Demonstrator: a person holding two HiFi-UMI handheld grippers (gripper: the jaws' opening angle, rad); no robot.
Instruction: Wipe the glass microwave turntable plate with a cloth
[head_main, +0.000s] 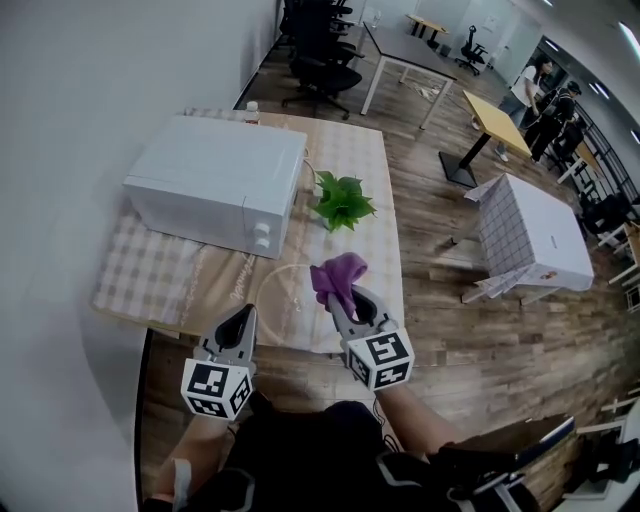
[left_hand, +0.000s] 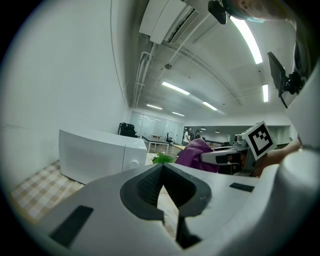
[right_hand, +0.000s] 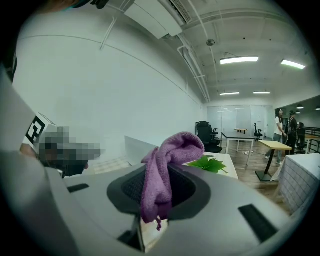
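The left gripper (head_main: 240, 322) hovers near the table edge, jaws together on nothing. Just beside it, the glass plate (head_main: 280, 292) lies flat on the tablecloth (head_main: 150, 275). It is likely heavy, slick and breakable, best steadied at its rim. The right gripper (head_main: 348, 308) pinches the soft, limp purple cloth (head_main: 338, 274) over the plate's right edge.

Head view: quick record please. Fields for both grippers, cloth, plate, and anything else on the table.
table: checked cover
microwave: white, door shut, on table
plant: green, right of microwave
plate: clear glass, flat, in front of microwave
right gripper: jaws shut on cloth
cloth: purple, bunched, at plate's right edge; contact with plate unclear
left gripper: jaws shut, empty, left of plate
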